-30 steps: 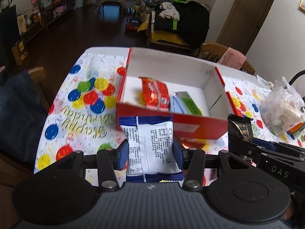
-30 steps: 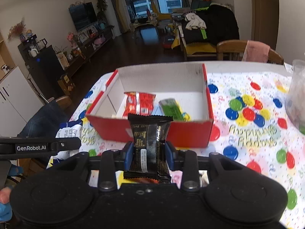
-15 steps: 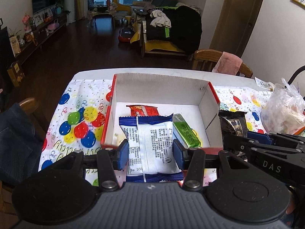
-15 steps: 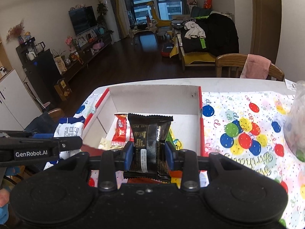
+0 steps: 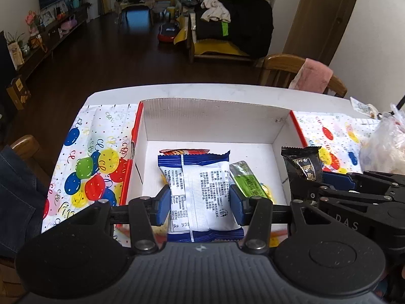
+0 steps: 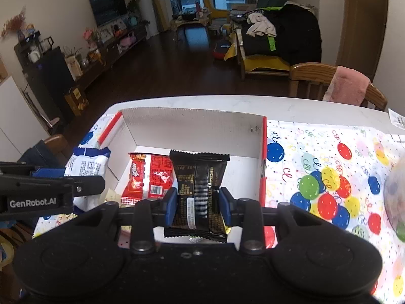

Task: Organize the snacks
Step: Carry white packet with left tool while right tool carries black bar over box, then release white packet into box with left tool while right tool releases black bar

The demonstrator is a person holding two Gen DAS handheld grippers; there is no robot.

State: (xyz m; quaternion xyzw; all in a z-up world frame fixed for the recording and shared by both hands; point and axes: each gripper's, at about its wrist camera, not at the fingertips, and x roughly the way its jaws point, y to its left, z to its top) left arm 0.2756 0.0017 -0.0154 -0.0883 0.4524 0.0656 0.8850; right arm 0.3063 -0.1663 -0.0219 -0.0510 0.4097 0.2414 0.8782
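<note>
A red cardboard box with a white inside [image 5: 212, 116] [image 6: 192, 126] stands open on the table. My left gripper [image 5: 200, 201] is shut on a blue-and-white snack packet [image 5: 200, 187] and holds it over the box. My right gripper [image 6: 198, 206] is shut on a black snack packet [image 6: 200, 185], also over the box. A red packet [image 6: 149, 177] and a green packet [image 5: 246, 181] lie on the box floor. The black packet also shows in the left wrist view [image 5: 303, 163], and the blue-and-white packet in the right wrist view [image 6: 86, 163].
The table carries a balloon-print cloth [image 5: 96, 157] [image 6: 329, 177]. A clear plastic bag [image 5: 384, 147] sits at the right. A wooden chair with a pink cloth [image 6: 346, 88] stands beyond the table's far edge, another chair [image 5: 22, 147] at the left.
Both grippers have moved forward and up with their packets, from in front of the box's near wall to above its inside. Both stay shut.
</note>
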